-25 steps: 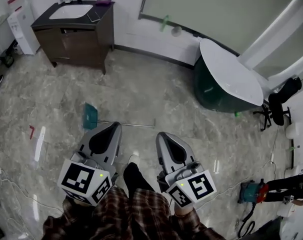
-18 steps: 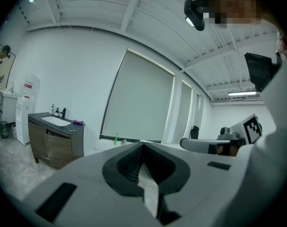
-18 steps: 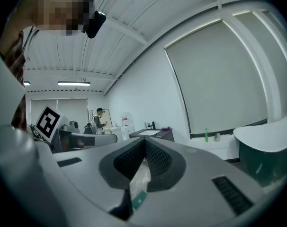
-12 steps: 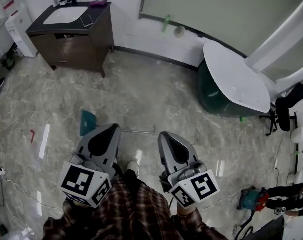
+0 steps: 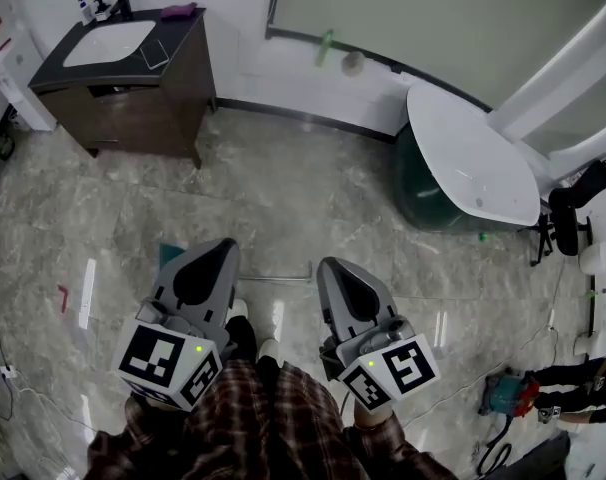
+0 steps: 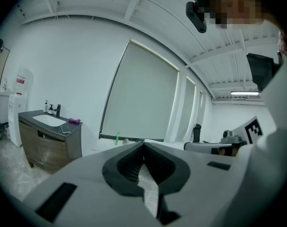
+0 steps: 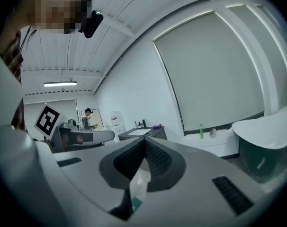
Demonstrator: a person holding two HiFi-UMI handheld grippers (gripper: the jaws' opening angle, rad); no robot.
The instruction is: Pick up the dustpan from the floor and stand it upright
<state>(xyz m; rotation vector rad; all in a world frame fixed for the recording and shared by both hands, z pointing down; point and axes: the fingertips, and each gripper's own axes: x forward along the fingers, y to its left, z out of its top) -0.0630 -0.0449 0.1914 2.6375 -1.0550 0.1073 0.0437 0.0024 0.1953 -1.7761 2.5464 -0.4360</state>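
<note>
The teal dustpan (image 5: 167,256) lies flat on the marble floor, mostly hidden behind my left gripper (image 5: 226,245). Its thin metal handle (image 5: 283,278) runs right across the floor between the two grippers. Both grippers are held level above the floor, pointing forward, side by side. The left gripper's (image 6: 143,144) jaws meet at the tips with nothing between them. My right gripper (image 5: 326,265) is shut too and empty (image 7: 144,141). A teal scrap of the dustpan (image 7: 135,203) shows low in the right gripper view.
A dark vanity (image 5: 123,78) with a sink stands at the back left. A white and green tub (image 5: 463,168) sits at the right, an office chair (image 5: 573,193) beyond it. Cables (image 5: 3,368) trail at the left and a teal machine (image 5: 503,398) sits at the lower right.
Both grippers have advanced towards the dustpan, which was fully visible ahead and now sits half hidden under the left gripper. The jaws stayed shut.
</note>
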